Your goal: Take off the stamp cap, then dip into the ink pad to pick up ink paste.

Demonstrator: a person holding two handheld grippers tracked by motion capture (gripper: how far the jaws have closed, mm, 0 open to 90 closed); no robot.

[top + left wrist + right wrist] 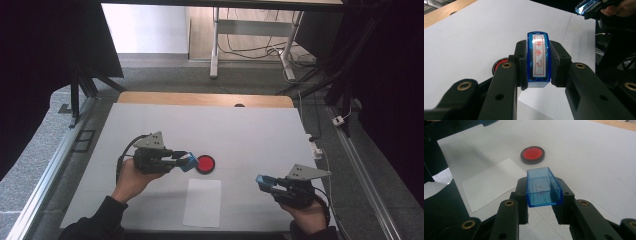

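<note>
Stamp work appears to be in hand, and the split grip makes sense of it. On the left, the hand-held gripper (186,161) pinches the blue stamp body (538,60) by its two long sides, which leaves the face with its red characters bare and free to meet ink. That is likely why it hangs just at 9 o'clock of the red ink pad (205,163), near the middle of the worktop (250,135), tilted toward the pad and not yet touching it as far as the high view tells. The right hand-held gripper (265,182) is clamped on the clear blue cap (543,187), hollow side up, and holds it off at about 4 o'clock of the pad, well apart from the stamp, presumably to keep it out of the way. A white sheet of paper (202,202) lies flat at 6 o'clock of the pad, close by, ready, I judge, to take the print once the face is inked.
</note>
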